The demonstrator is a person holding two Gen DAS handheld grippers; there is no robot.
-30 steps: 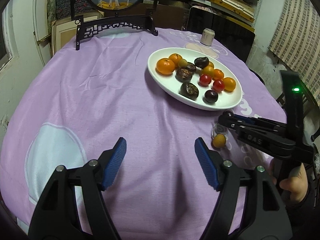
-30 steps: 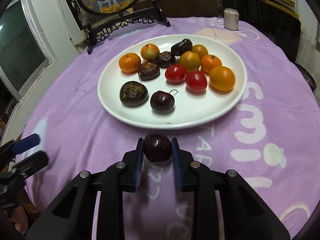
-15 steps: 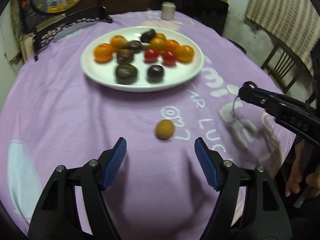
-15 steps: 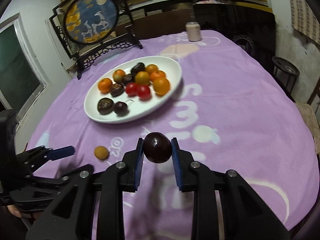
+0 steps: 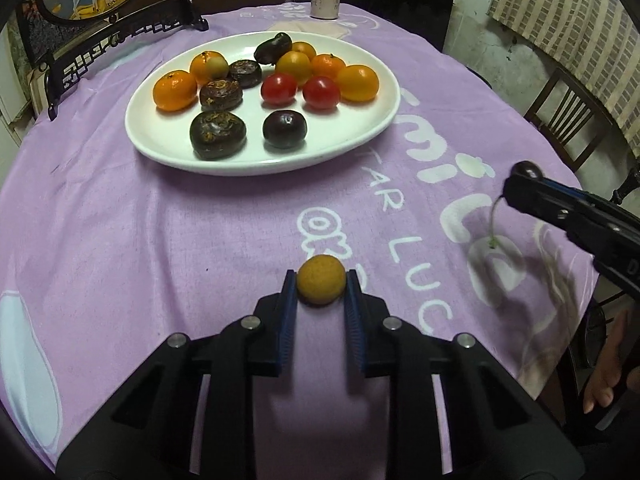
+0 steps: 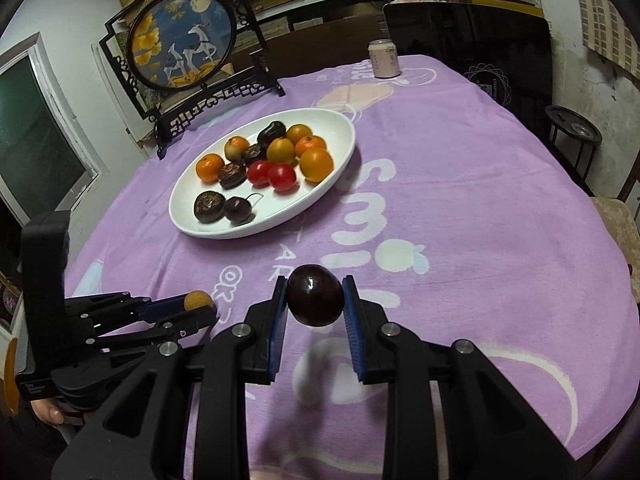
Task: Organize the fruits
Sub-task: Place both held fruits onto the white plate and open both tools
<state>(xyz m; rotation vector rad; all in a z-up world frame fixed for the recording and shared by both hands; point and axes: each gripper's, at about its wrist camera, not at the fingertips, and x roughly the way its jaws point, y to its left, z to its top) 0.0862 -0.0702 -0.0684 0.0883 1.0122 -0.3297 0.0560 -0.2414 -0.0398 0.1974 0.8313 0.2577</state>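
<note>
My left gripper (image 5: 320,286) is shut on a small yellow-brown fruit (image 5: 321,285) at the near part of the purple tablecloth; it also shows in the right wrist view (image 6: 197,301). My right gripper (image 6: 315,296) is shut on a dark purple cherry (image 6: 315,295) and holds it above the cloth; in the left wrist view the cherry (image 5: 527,169) shows at the right with its stem hanging. The white oval plate (image 5: 360,136) further back holds oranges, red tomatoes and dark fruits.
A drink can (image 5: 325,1) stands at the table's far edge. A framed round picture on a black stand (image 6: 182,46) stands at the back left. A wooden chair (image 5: 568,120) is off the table's right side.
My left gripper moved forward to the small yellow-brown fruit and shut on it. My right gripper drew back from the plate and rose with the cherry.
</note>
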